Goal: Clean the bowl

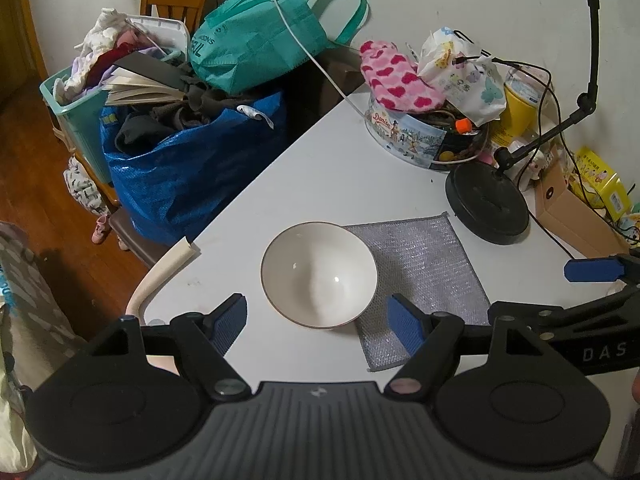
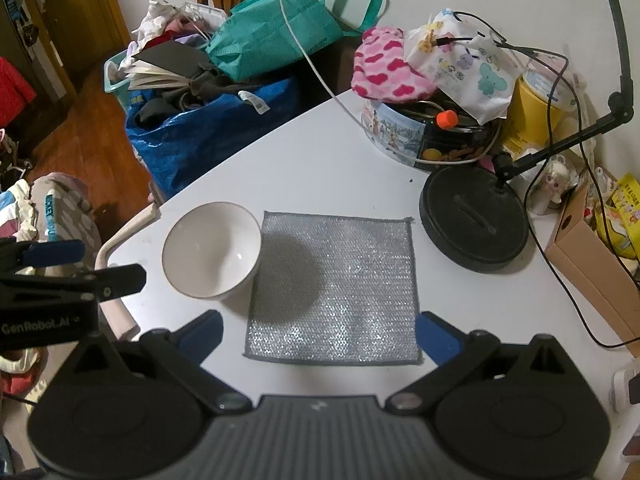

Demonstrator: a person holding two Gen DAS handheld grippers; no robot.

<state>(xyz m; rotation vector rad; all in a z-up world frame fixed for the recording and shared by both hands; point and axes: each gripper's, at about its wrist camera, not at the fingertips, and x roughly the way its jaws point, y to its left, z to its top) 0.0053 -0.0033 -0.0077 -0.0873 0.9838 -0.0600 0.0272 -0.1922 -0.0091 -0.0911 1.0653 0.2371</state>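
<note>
A white bowl (image 1: 319, 274) (image 2: 212, 250) stands upright on the white table (image 1: 340, 176) (image 2: 320, 168), near its left corner. Its right rim overlaps the left edge of a flat silver-grey scouring cloth (image 1: 420, 276) (image 2: 336, 288). My left gripper (image 1: 319, 324) is open, hovering just short of the bowl, with nothing between its blue pads. My right gripper (image 2: 319, 334) is open too, its blue pads spread near the cloth's two near corners and clear of it. Each gripper shows at the edge of the other's view.
A black round lamp base (image 1: 486, 208) (image 2: 476, 220) with cables stands right of the cloth. Behind it sit a cluttered biscuit tin (image 1: 412, 140) (image 2: 404, 136) and a cardboard box (image 2: 592, 256). Off the table's left edge are a blue bag (image 1: 192, 168) and a teal basket (image 1: 76, 116).
</note>
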